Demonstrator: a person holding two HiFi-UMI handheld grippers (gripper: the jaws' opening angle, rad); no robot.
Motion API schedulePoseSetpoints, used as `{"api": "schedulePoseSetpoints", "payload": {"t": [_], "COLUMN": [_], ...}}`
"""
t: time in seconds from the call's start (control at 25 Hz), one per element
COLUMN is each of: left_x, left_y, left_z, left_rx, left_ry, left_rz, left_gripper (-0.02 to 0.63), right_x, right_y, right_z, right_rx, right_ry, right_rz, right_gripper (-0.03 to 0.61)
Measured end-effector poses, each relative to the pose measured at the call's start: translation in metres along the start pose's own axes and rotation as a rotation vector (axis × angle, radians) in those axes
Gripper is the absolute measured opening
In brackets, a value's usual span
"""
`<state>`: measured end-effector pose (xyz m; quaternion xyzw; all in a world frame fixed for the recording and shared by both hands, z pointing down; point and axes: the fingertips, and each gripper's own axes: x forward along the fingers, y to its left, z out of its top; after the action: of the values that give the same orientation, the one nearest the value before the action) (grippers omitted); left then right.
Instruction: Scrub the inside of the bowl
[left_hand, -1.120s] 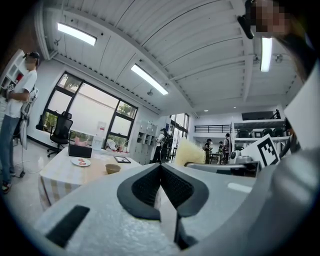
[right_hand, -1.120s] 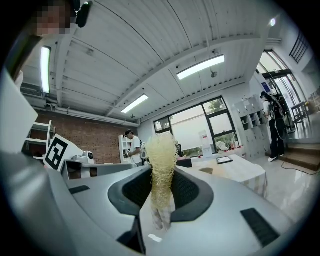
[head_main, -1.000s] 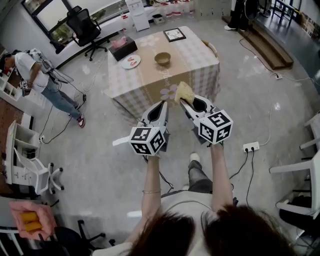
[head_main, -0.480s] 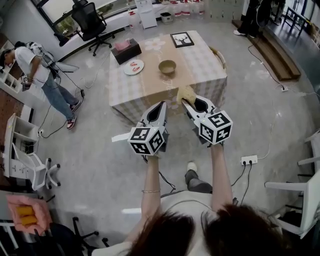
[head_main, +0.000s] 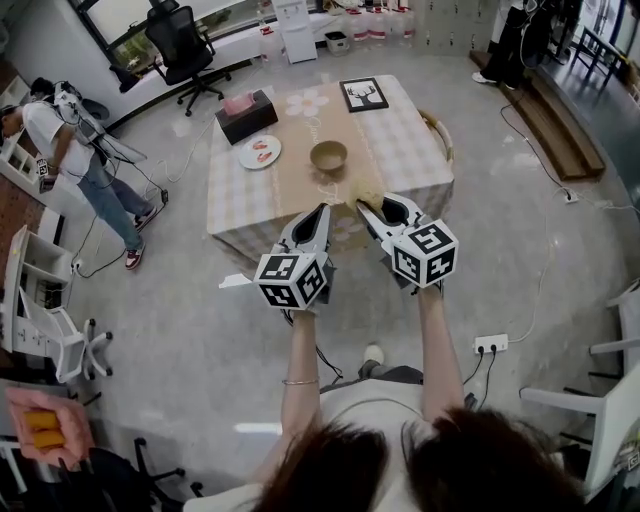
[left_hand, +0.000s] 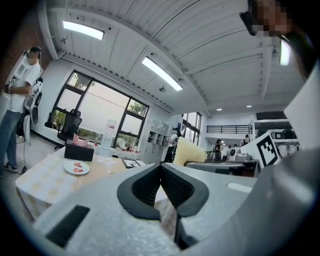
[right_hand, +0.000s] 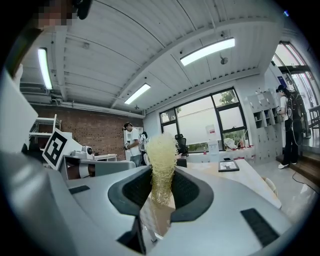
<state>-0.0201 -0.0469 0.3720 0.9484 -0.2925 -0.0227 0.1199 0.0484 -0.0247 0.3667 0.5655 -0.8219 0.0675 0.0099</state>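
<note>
The right gripper (head_main: 362, 205) is pinching a pale yellow, wiry fibre scrubber (right_hand: 161, 155), its jaws pressed into the lower part of the pad so that a frayed tuft stands out past the tips. The left gripper (head_main: 325, 210), just beside it, has its jaws pressed together with nothing between them. The small tan round bowl (head_main: 328, 155) sits ahead of both grippers and well apart from them, on the beige strip that runs down the checked tablecloth of the table (head_main: 400, 150). A white plate with red pieces (head_main: 260, 150) lies to the left of the bowl, and a dark framed picture (head_main: 364, 93) lies farther off behind it. The scrubber looks soft and springy and should flatten under pressure, so a pinch low on the pad, as it is held now, probably leaves enough free fibre to press into the bowl's curve. The bowl looks light and smooth-sided, so it would likely slide or spin on the cloth under scrubbing. Judged from this, the empty left gripper would best take the near rim, one jaw inside and one outside, to steady it.
</note>
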Motion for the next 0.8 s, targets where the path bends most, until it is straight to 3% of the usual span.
{"api": "schedulePoseSetpoints", "payload": {"t": [0.8], "left_x": [0.058], "left_y": [0.042], "left_z": [0.001], "left_rx": [0.014], "left_ry": [0.026], "left_rz": [0.054], "left_gripper": [0.011], "right_x": [0.061], "right_y": [-0.048], "right_z": [0.007], "right_rx": [0.012], "right_ry": [-0.003], "right_rz": [0.047], "right_gripper": [0.095]}}
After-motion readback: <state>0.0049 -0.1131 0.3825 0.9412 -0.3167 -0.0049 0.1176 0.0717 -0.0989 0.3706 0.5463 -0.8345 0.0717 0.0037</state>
